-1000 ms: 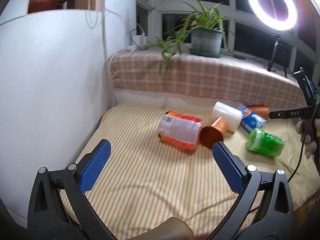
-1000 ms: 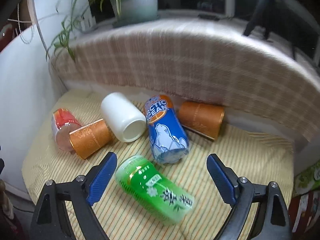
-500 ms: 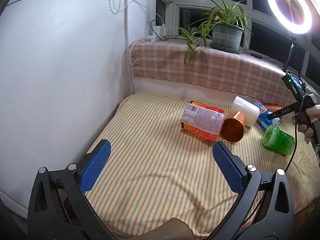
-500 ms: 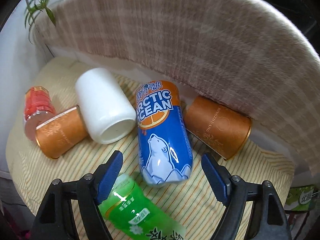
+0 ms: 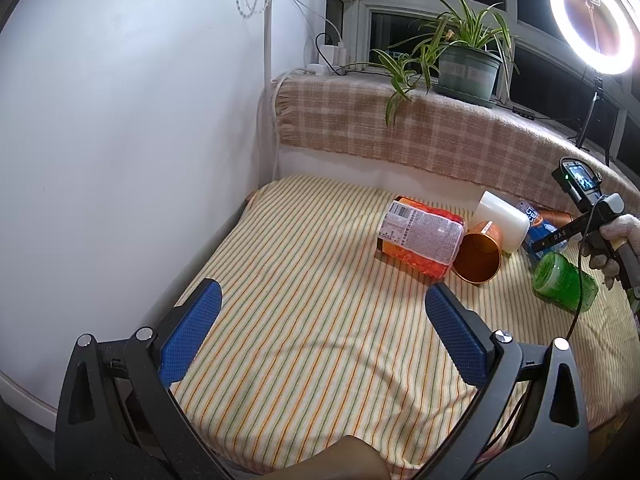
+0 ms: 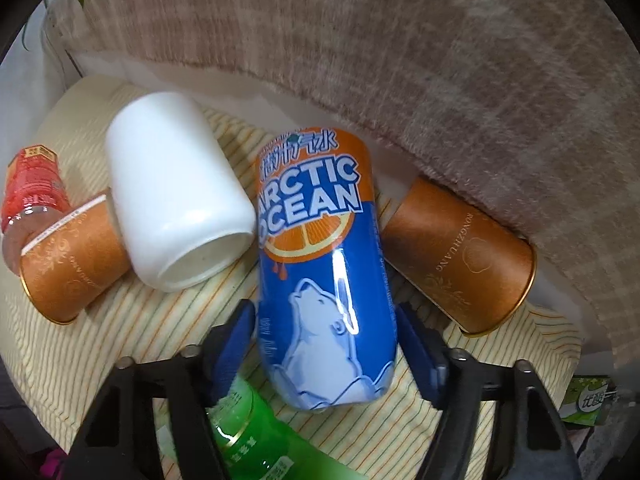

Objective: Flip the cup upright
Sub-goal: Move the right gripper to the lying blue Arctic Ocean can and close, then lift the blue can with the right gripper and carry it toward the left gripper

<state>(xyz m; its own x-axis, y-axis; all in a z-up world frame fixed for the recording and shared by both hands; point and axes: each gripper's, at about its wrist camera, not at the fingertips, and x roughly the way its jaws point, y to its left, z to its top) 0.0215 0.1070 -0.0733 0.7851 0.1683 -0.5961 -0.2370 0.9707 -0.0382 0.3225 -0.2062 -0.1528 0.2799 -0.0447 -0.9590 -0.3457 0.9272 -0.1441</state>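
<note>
A blue and orange Arctic Ocean cup (image 6: 324, 276) lies on its side on the striped cloth (image 6: 132, 324). My right gripper (image 6: 324, 320) straddles its lower half, a blue pad close on each side; contact is not clear. A white cup (image 6: 176, 216), two orange paper cups (image 6: 72, 264) (image 6: 460, 260), a green cup (image 6: 256, 436) and a red one (image 6: 32, 184) lie around it. My left gripper (image 5: 320, 332) is open and empty over bare cloth, well left of the pile (image 5: 480, 240).
A plaid blanket (image 6: 440, 80) covers the ledge behind the cups. A white wall (image 5: 120, 160) bounds the left. A potted plant (image 5: 464, 64) and ring light (image 5: 592, 20) stand on the ledge. The cloth's front edge (image 5: 400, 460) drops off.
My right gripper has moved forward and down over the blue cup and its jaws have narrowed around it. My left gripper has pulled back and left from the pile.
</note>
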